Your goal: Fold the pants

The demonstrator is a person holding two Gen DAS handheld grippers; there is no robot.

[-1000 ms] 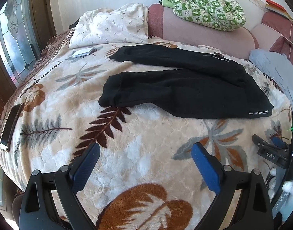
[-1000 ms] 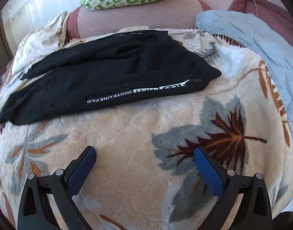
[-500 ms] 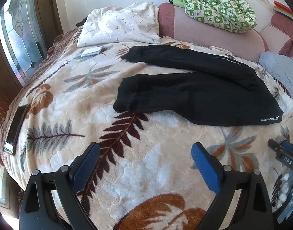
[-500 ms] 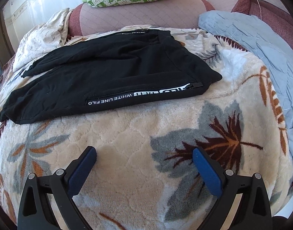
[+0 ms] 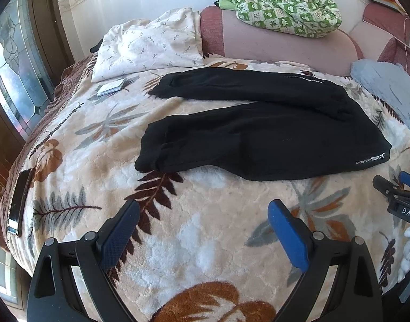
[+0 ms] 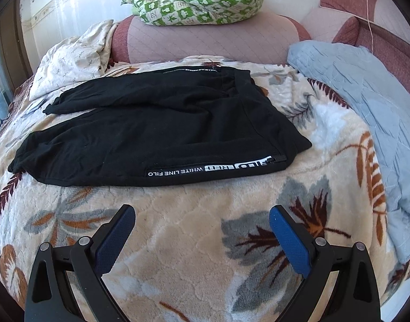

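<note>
Bed [image 5: 78, 177] fills both views, covered by a cream leaf-print fleece blanket [image 6: 178, 214]; its near and side edges are cut off by the fisheye rim.

Black sweatpants [image 5: 258, 139] lie flat on the blanket mid-bed, legs spread apart toward the window side, waist toward the right. Far leg cuff ends near the pillow, near leg cuff sits closer to the camera. White "WHITE LINE FILO" strip runs along the near edge in the right wrist view; the far-side print is too small to read.

Pink headboard [image 6: 205, 40] behind, green checked quilt [image 5: 280, 2] bunched on top of it, partly cropped at the frame top. Light blue quilted blanket [image 6: 365, 102] at the right, lower part out of frame. White patterned pillow [image 5: 148, 43] at the far left corner.

Left gripper [image 5: 202, 228]: fingers wide apart, nothing between them, hovering over bare blanket short of the near leg. Right gripper [image 6: 202, 230]: fingers also wide apart, empty, short of the waist edge; only a sliver of it shows at the left wrist view's right edge.

Small card or booklet [image 5: 111, 87] by the pillow, detail unreadable. Dark phone [image 5: 18, 201] at the bed's left edge.
</note>
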